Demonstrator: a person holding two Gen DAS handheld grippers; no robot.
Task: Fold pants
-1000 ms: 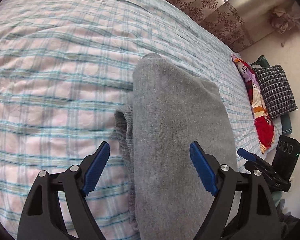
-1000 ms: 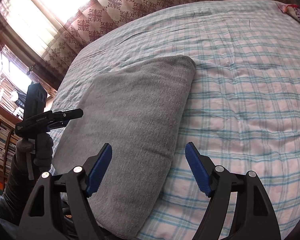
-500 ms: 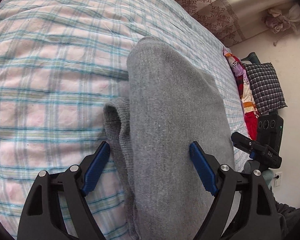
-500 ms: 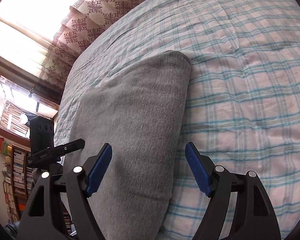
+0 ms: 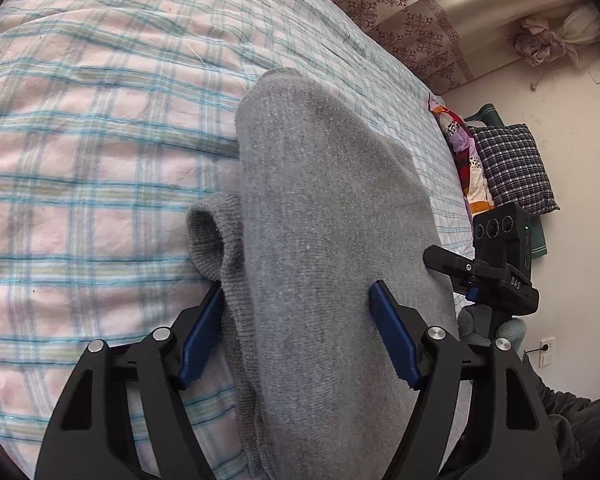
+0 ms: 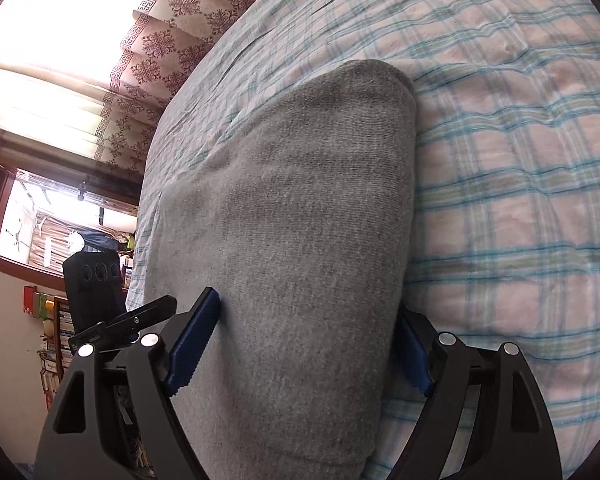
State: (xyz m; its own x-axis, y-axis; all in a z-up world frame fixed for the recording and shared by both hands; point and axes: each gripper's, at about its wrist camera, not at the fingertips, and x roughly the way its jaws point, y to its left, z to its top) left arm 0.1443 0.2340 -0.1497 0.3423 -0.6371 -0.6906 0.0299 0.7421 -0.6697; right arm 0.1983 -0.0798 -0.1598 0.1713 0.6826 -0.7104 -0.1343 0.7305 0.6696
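Pants [image 5: 324, 248] lie on bed [image 5: 100, 160] (pillow [image 5: 512, 168] beyond).

text: "DAS" | on: right gripper [image 5: 496, 280] body, white letters | where: 3 o'clock, left wrist view

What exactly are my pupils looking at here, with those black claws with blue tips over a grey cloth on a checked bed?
No robot here: a person holds a black two-finger gripper with blue pads in each hand, and a fisheye camera on each looks along its fingers. One picture comes from the left gripper, the other from the right gripper; each also shows the other gripper at its edge. On the pink-and-turquoise checked bedsheet lie folded grey knit pants. Both grippers straddle the near end of the pants. The left jaws are closing and the right opening, with cloth between both pairs. Neither visibly lifts it. Beside the bed lies a dark checked pillow.
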